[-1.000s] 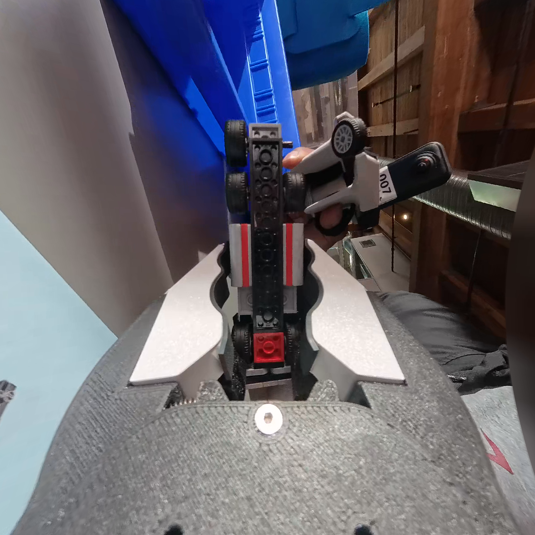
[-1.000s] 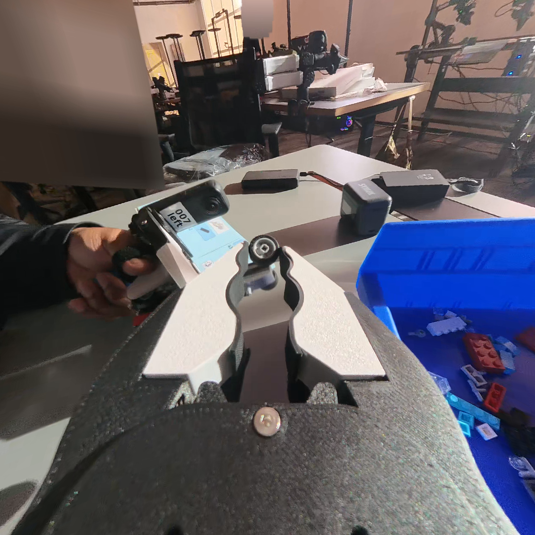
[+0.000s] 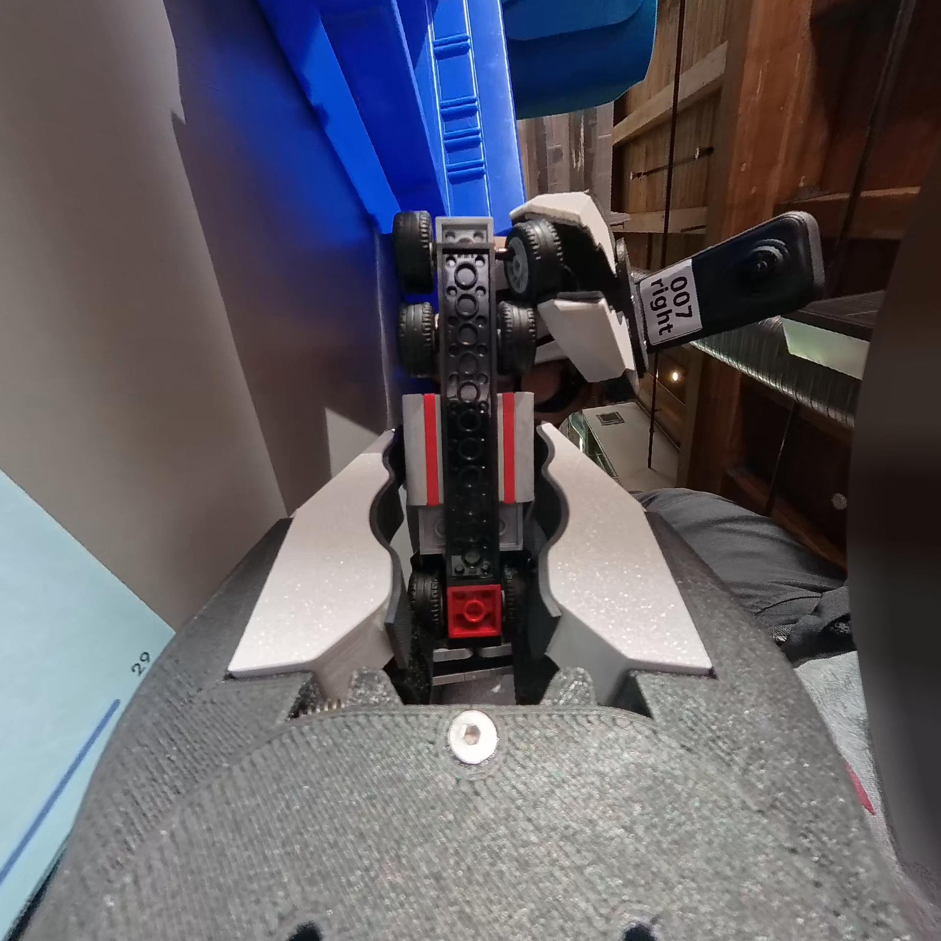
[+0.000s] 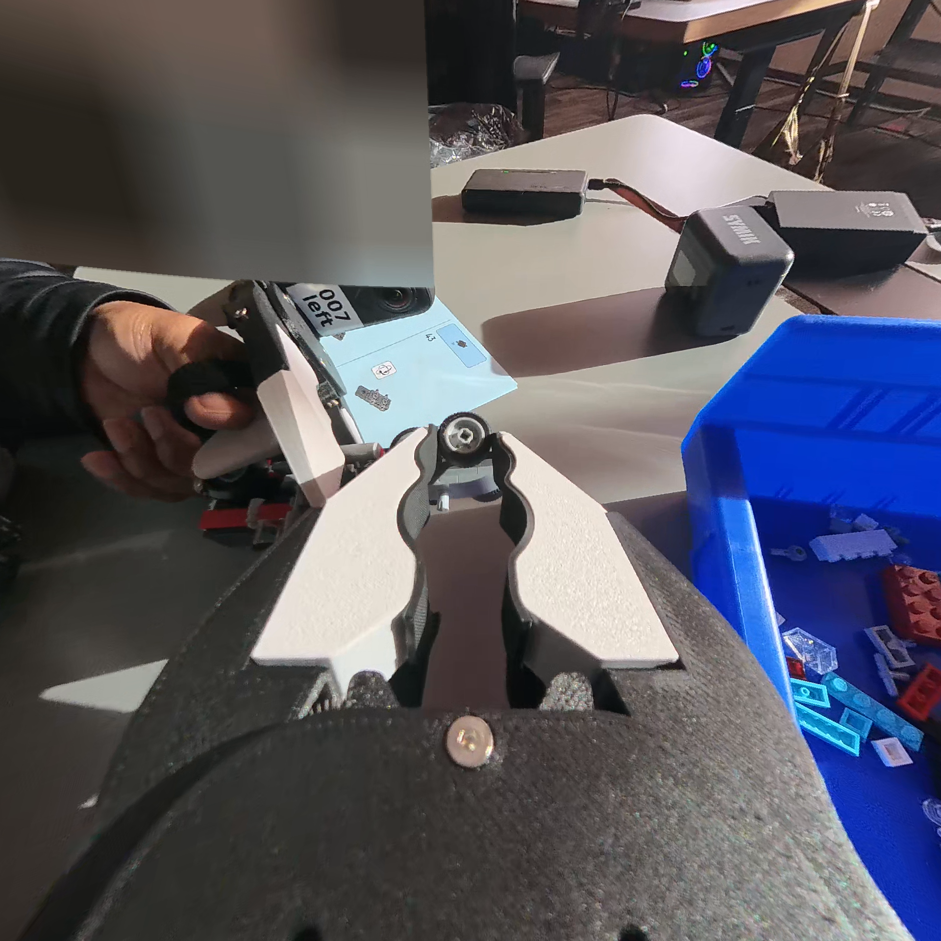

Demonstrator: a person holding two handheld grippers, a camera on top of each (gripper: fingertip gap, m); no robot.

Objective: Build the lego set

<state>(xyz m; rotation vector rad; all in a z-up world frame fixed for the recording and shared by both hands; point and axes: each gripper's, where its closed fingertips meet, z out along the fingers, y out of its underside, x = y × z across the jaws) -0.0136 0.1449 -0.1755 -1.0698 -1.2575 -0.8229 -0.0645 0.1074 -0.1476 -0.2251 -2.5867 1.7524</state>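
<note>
Left gripper (image 3: 468,514) clamps the light, rigid, snap-apart truck chassis (image 3: 467,407) mid-body, while right gripper (image 4: 464,453) pinches a small wheel (image 4: 463,440), seemingly touching the chassis's far end.

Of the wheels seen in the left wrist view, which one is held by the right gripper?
The wheel at the top right, pinched in the right gripper; the other wheels already sit on the truck.
</note>
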